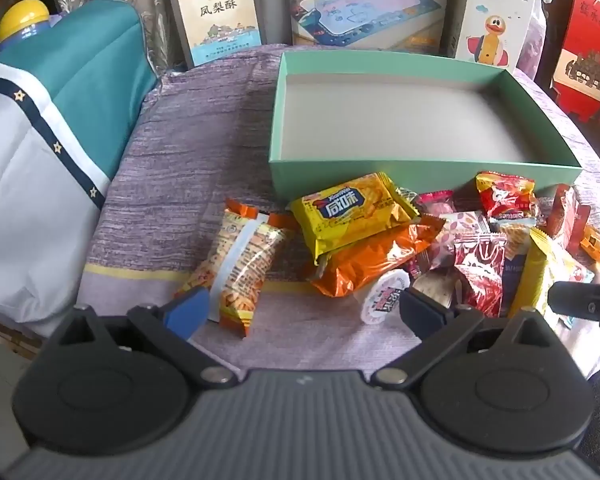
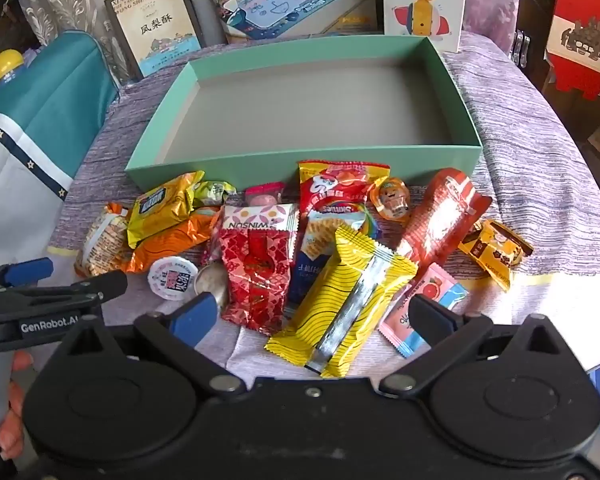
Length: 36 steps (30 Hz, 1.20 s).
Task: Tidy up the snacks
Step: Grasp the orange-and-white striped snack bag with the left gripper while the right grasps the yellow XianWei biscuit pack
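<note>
Left wrist view is showing the left gripper point(image 1: 304, 312) hanging low over the near edge of the table point(image 1: 204, 160), its tongs spread wide apart with nothing between them. Just beyond its fingers, an orange noodle snack packet point(image 1: 236, 264) is lying toward the table's left side, and a yellow cracker packet point(image 1: 356, 212) is resting on top of an orange packet point(image 1: 376, 260). A small round white tub point(image 1: 384, 298) is sitting near the right finger.

The green box point(image 1: 428, 174), open-topped with nothing inside, is standing toward the far edge of the table, and the heap of snacks is stretching along its near wall, between the box and the near edge.

Right wrist view is showing the right gripper point(image 2: 316, 314) hovering over the near edge too, its tongs likewise wide apart and gripping nothing. A yellow wavy-striped packet point(image 2: 340, 300) is lying just ahead between the fingers, beside a red patterned packet point(image 2: 256, 276). A pink sachet point(image 2: 424, 308) is lying partly under the right finger. A long red pouch point(image 2: 440, 216) and a small yellow-brown packet point(image 2: 496, 252) are lying toward the table's right side.

Printed boxes are leaning upright behind the far edge.
</note>
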Available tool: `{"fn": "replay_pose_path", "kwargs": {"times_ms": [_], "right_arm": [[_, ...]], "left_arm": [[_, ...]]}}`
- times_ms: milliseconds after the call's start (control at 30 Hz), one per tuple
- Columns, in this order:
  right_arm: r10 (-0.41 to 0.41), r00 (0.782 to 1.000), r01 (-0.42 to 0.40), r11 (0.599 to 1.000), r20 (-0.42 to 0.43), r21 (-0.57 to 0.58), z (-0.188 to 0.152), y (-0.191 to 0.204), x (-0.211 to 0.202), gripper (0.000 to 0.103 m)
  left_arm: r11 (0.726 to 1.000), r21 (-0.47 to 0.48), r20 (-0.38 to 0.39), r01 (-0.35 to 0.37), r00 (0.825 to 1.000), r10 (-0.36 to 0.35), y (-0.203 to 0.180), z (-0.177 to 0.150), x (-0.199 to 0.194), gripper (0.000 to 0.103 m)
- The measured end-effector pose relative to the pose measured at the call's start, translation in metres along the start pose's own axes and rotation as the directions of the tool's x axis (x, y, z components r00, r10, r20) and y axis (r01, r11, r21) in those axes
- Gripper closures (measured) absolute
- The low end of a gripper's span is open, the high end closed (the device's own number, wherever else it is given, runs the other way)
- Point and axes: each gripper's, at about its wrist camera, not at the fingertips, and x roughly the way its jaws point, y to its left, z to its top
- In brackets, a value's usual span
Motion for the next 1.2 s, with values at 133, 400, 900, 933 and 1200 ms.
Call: {"fn": "replay_pose_path", "kwargs": {"times_ms": [133,400,900,933,1200], "right_arm": [[0.001,1.0,-0.001,1.0,-0.003,0.002,0.0,0.0,0.001,0.0],[0.011,1.0,-0.011,1.0,-0.012,0.004,0.002,0.0,0.004,0.0],[0.215,0.975,-0.21,0.972,0.046,-0.109,0.047,0.049,0.026,0.016],[0.227,0.973,-0.219,0.967,0.049,-0.129,0.052,0.057,0.028,0.019],[0.368,0.928,-0.372,0.897,-0.066,-0.238,0.095,0.099,0.068,0.043]], "left_arm": [[1.0,-0.005,-0.001,0.007,1.0,-0.007,0.0,0.0,-0.001,0.0],[1.0,-0.01,-0.014,-0.005,1.0,0.005,-0.001,-0.004,0.004,0.0],[0.998,-0.054,-0.034,-0.024,0.999,0.022,0.068,0.007,0.046,0.0],[0.998,-0.047,-0.033,-0.034,0.999,0.033,0.071,0.009,0.048,0.0],[1.0,-0.009,-0.095,-0.026,0.995,0.025,0.078,0.016,0.073,0.004]]}}
